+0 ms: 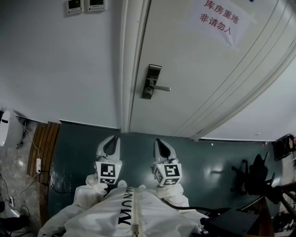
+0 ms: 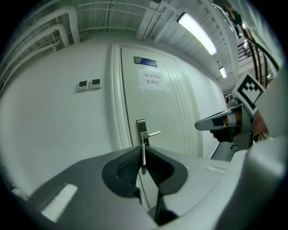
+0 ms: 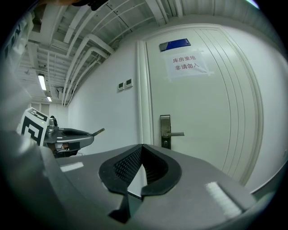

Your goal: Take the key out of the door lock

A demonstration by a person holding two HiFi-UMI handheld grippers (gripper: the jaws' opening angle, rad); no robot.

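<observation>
The white door [image 1: 194,69] is closed, with a metal lock plate [image 1: 151,81] and lever handle [image 1: 160,88] near its left edge. The plate also shows straight ahead in the left gripper view as lock plate [image 2: 141,130], and in the right gripper view as lock plate [image 3: 165,131]. My left gripper [image 1: 112,144] is held low, well back from the door, shut on a thin metal key [image 2: 143,156]. The key [image 3: 98,131] pokes out past the jaw tips. My right gripper [image 1: 163,148] hangs beside it, shut with nothing between its jaws.
A paper sign [image 1: 219,18] is taped high on the door. Two small control panels [image 1: 85,5] sit on the wall left of the frame. A dark office chair [image 1: 252,178] stands at the right, a white device [image 1: 7,129] and cables at the left.
</observation>
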